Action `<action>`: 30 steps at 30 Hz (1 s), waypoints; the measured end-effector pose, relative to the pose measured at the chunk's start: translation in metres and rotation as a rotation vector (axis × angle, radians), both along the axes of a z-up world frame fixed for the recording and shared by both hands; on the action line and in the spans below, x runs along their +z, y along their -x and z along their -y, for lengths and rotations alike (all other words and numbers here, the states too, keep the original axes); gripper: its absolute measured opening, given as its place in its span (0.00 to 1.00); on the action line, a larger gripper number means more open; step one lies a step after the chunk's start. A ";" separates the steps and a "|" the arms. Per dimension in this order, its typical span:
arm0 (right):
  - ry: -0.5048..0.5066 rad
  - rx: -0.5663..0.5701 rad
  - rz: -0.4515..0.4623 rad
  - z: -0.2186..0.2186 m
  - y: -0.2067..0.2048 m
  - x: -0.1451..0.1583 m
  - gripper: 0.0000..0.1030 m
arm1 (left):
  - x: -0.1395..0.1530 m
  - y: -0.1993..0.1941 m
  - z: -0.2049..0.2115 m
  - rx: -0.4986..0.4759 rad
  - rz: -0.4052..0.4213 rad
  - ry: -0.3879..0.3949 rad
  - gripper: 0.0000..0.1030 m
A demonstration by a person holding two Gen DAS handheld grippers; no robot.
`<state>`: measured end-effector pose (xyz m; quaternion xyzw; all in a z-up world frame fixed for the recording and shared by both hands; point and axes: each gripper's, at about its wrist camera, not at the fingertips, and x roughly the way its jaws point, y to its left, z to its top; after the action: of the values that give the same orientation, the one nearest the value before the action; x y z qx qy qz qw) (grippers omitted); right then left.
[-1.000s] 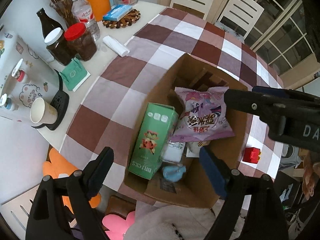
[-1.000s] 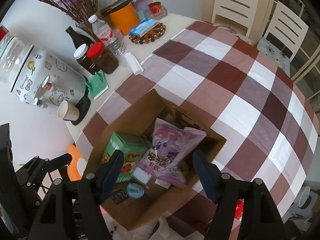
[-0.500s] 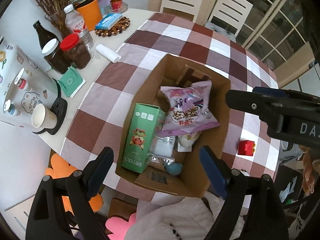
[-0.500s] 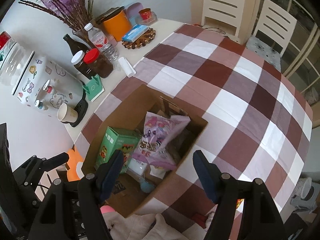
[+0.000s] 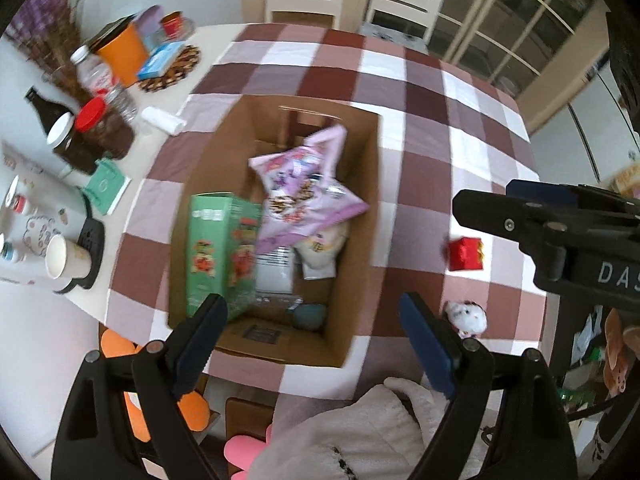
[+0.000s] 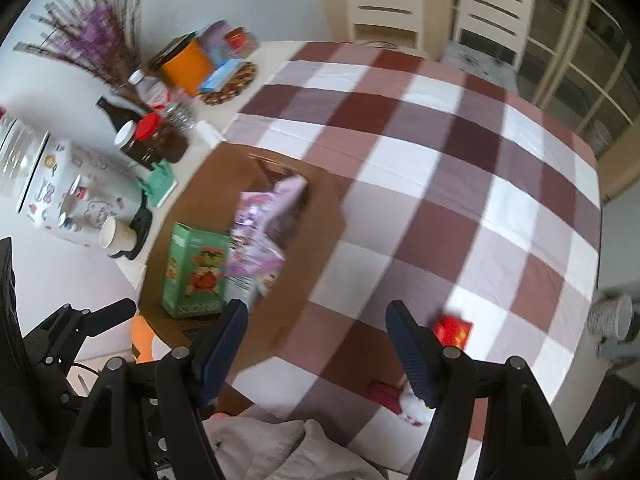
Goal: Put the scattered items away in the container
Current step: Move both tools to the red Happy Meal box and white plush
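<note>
The left gripper (image 5: 314,334) and right gripper (image 6: 316,344) are held spread with nothing between the fingers. Just beyond, a cardboard box (image 5: 362,216) is seen on the checked tablecloth (image 6: 460,184), holding a green carton (image 5: 218,248) and purple snack bag (image 5: 304,192). A small plush toy (image 5: 466,316) and red box (image 5: 464,254) lie outside, beside the box.

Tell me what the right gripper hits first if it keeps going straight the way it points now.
Probably the bare checked tablecloth just right of the cardboard box. The right gripper is open and empty; the small red box lies outside its right finger. Depth is unclear.
</note>
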<state>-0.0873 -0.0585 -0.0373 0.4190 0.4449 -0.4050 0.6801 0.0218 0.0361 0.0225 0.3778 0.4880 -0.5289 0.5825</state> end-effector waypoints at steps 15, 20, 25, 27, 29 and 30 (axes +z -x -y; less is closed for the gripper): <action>-0.010 -0.209 0.000 -0.023 0.094 -0.008 0.72 | -0.004 0.077 0.011 -0.167 -0.002 -0.007 0.86; -0.022 -0.256 -0.002 -0.031 0.117 -0.013 0.72 | -0.009 0.095 0.014 -0.204 0.001 -0.020 0.86; -0.028 -0.291 0.010 -0.036 0.135 -0.018 0.72 | -0.014 0.111 0.016 -0.229 0.008 -0.033 0.86; -0.033 -0.299 0.012 -0.038 0.141 -0.021 0.72 | -0.018 0.116 0.017 -0.230 0.000 -0.039 0.86; -0.038 -0.310 0.014 -0.040 0.148 -0.025 0.71 | -0.025 0.120 0.018 -0.226 -0.011 -0.048 0.86; -0.042 -0.317 0.012 -0.041 0.153 -0.029 0.72 | -0.027 0.123 0.017 -0.225 -0.014 -0.051 0.86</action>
<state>-0.2402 -0.0175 -0.0660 0.5005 0.3774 -0.4955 0.6013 -0.1009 0.0187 -0.0047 0.4413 0.4600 -0.5808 0.5063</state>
